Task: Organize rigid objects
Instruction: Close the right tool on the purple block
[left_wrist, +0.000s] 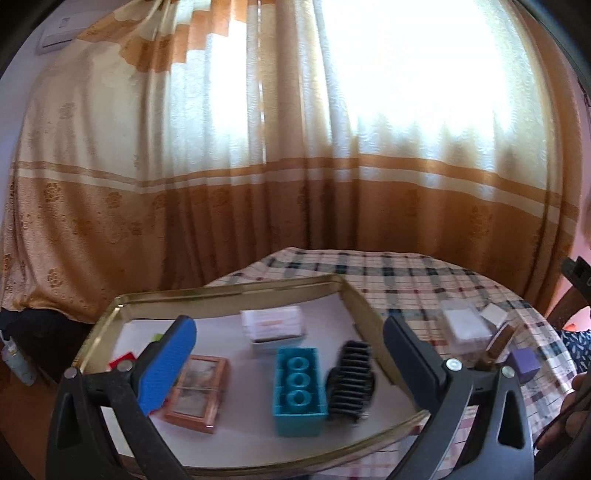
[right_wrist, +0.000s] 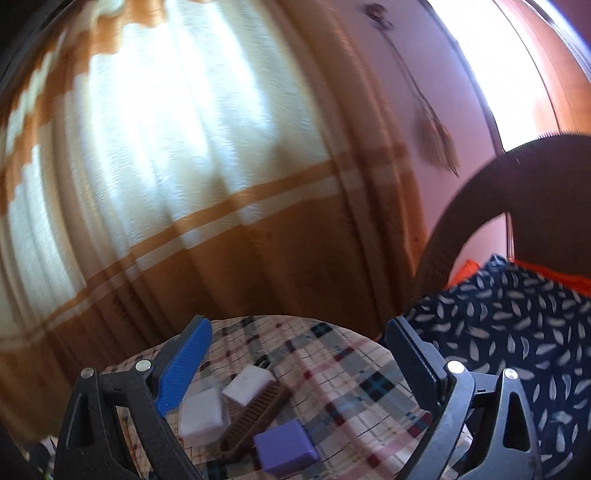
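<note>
A gold-rimmed tray (left_wrist: 364, 306) lies on the plaid table. In it are a teal block with three round holes (left_wrist: 298, 386), a black ribbed comb piece (left_wrist: 351, 380), a copper palette (left_wrist: 197, 391) and a white box (left_wrist: 273, 326). My left gripper (left_wrist: 290, 354) is open and empty above the tray. My right gripper (right_wrist: 297, 362) is open and empty above loose items: a brown comb (right_wrist: 255, 419), a purple box (right_wrist: 284, 446) and two white boxes (right_wrist: 201, 415) (right_wrist: 247, 382). These also show in the left wrist view at the right, the purple box (left_wrist: 524, 363) among them.
An orange and cream curtain (left_wrist: 258, 166) hangs behind the round table (left_wrist: 406, 280). A chair with dark patterned cloth (right_wrist: 517, 332) stands at the right. A red and a green item (left_wrist: 122, 360) lie in the tray's left corner.
</note>
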